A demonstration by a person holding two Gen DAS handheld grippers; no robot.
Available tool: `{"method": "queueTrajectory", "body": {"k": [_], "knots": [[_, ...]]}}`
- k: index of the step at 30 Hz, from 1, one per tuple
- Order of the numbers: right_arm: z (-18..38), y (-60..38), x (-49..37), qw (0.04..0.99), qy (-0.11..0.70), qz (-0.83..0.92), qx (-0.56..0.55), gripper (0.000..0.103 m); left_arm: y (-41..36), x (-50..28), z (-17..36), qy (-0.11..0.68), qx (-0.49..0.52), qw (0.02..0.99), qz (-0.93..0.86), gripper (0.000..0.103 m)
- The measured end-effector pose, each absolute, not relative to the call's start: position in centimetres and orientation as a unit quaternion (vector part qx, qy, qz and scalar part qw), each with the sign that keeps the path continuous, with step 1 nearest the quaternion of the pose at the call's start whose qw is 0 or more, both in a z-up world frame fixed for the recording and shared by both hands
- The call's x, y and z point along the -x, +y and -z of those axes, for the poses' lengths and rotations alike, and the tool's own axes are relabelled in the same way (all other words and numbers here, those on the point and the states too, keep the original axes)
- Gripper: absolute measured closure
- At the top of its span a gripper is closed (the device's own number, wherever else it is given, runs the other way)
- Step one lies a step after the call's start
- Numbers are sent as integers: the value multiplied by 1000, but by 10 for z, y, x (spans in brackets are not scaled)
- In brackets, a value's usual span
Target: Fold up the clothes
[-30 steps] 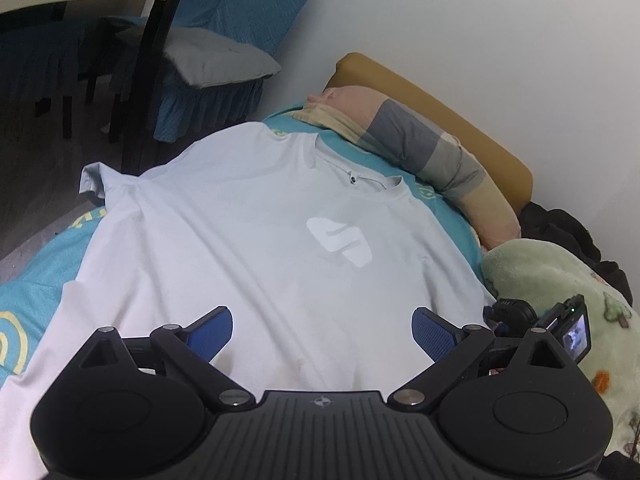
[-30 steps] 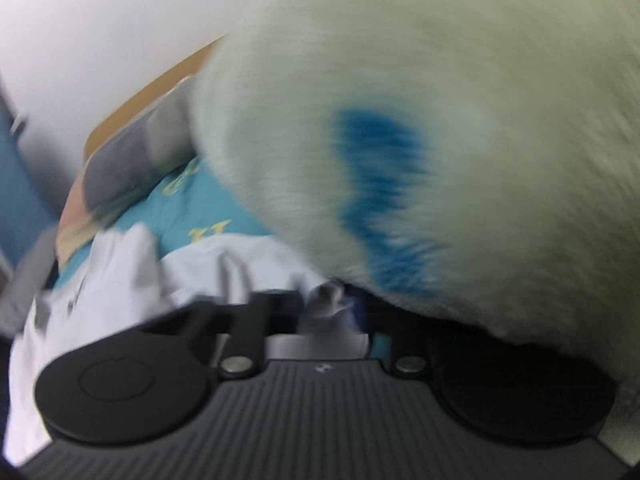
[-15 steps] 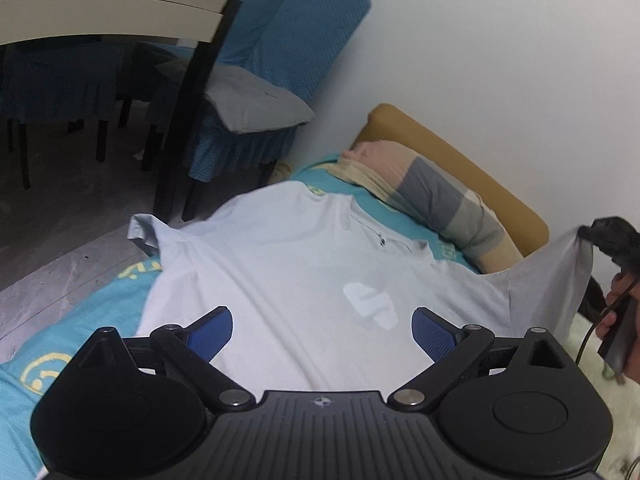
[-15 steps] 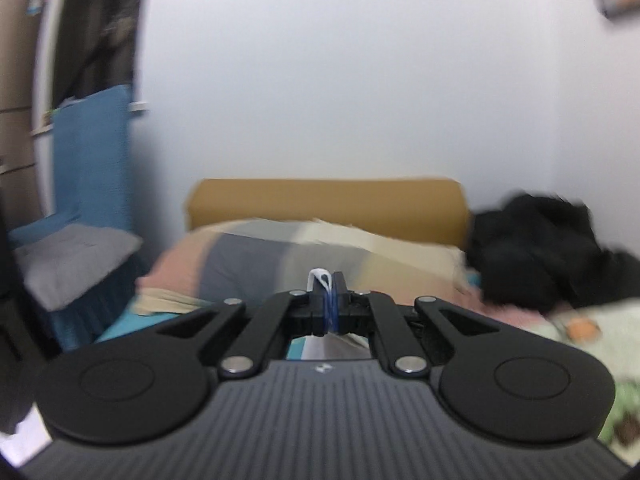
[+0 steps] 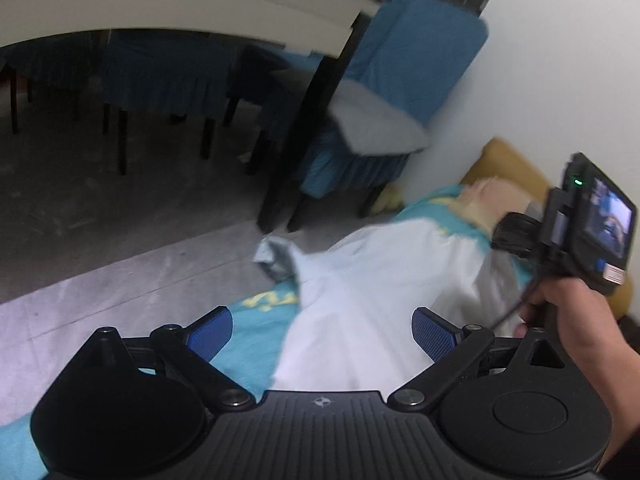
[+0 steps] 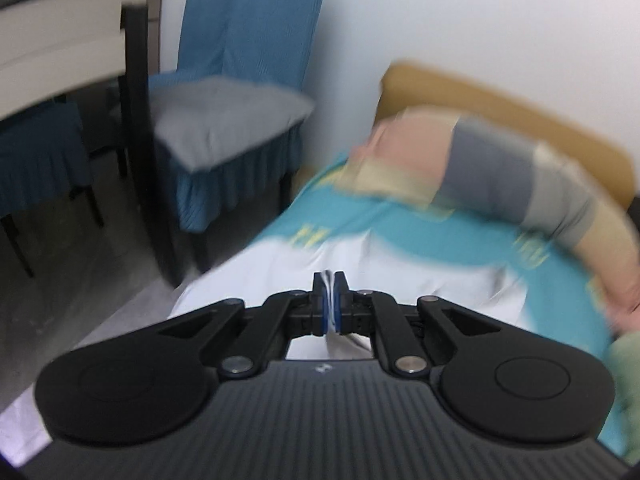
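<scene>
A white T-shirt point(image 5: 372, 288) lies on the teal bed sheet point(image 5: 256, 328), its left sleeve point(image 5: 276, 258) hanging at the bed's edge. My left gripper point(image 5: 322, 330) hovers above the sheet and the shirt's near part, open, nothing between its blue pads point(image 5: 210, 332). My right gripper point(image 6: 330, 304) is shut on a fold of the white T-shirt point(image 6: 400, 276), and lifted cloth trails from the jaws. In the left wrist view the right gripper point(image 5: 516, 236) appears at the right, held by a hand point(image 5: 568, 312), carrying the shirt's right side over the body of the shirt.
A striped pillow point(image 6: 500, 176) lies against the mustard headboard point(image 6: 520, 120) by the white wall. A blue-covered chair point(image 6: 240, 80) with a grey cushion point(image 6: 224, 120) and a dark table leg point(image 6: 140, 120) stand left of the bed. Grey floor point(image 5: 100, 240) lies beyond the bed's edge.
The right gripper, shut on the shirt's right side, has swung from high at the right across to the left over the shirt. The left gripper has turned left toward the floor, staying open.
</scene>
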State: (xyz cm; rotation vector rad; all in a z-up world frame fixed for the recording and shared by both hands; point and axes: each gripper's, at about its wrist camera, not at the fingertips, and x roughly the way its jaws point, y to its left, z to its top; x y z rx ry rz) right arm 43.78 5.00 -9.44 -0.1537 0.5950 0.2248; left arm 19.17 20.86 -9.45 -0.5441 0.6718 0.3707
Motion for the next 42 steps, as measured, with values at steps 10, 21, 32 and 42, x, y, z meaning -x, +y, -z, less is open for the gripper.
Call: {"method": "queueTrajectory", "body": {"k": [10, 21, 32, 42], "knots": [[93, 28, -402, 950, 279, -133, 36, 17, 182, -201, 109, 353, 244, 894, -133, 6], [44, -133, -171, 954, 259, -103, -114, 17, 123, -169, 103, 360, 199, 911, -35, 8], [74, -247, -44, 939, 227, -33, -256, 17, 31, -114, 127, 445, 191, 863, 141, 15], [85, -293, -40, 904, 195, -76, -371, 16, -64, -93, 198, 519, 252, 781, 238, 31]]}}
